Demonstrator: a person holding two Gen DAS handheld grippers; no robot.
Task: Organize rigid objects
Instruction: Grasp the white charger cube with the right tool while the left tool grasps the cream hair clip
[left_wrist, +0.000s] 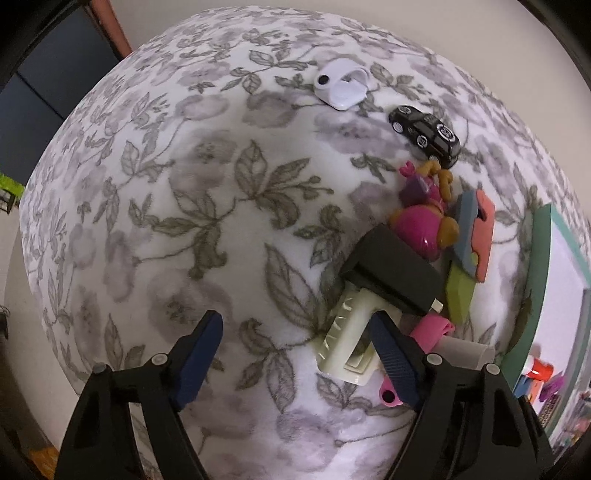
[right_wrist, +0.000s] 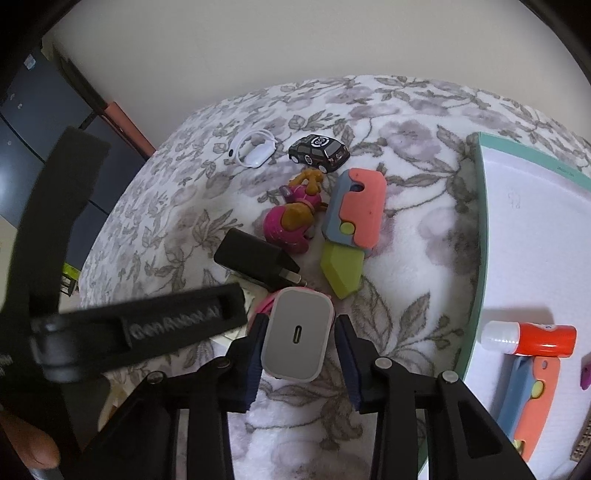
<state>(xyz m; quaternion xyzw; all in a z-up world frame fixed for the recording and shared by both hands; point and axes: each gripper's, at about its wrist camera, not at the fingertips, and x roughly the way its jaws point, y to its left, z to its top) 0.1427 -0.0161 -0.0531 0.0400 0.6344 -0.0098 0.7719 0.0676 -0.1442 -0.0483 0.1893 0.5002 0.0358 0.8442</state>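
The right gripper (right_wrist: 300, 345) has its fingers (right_wrist: 255, 354) around a white charger (right_wrist: 295, 334), a small gap showing on the right side. Beyond it on the floral blanket (right_wrist: 406, 122) lie a black charger (right_wrist: 255, 260), a pink toy (right_wrist: 291, 218), a toy knife (right_wrist: 351, 229), a toy car (right_wrist: 319, 148) and a white cable (right_wrist: 255, 149). The tray (right_wrist: 476, 236) holds a glue stick (right_wrist: 532, 339).

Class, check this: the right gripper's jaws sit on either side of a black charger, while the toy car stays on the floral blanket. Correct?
Not quite. In the right wrist view, the right gripper brackets a white charger, not a black one. The toy car does sit on the floral blanket.
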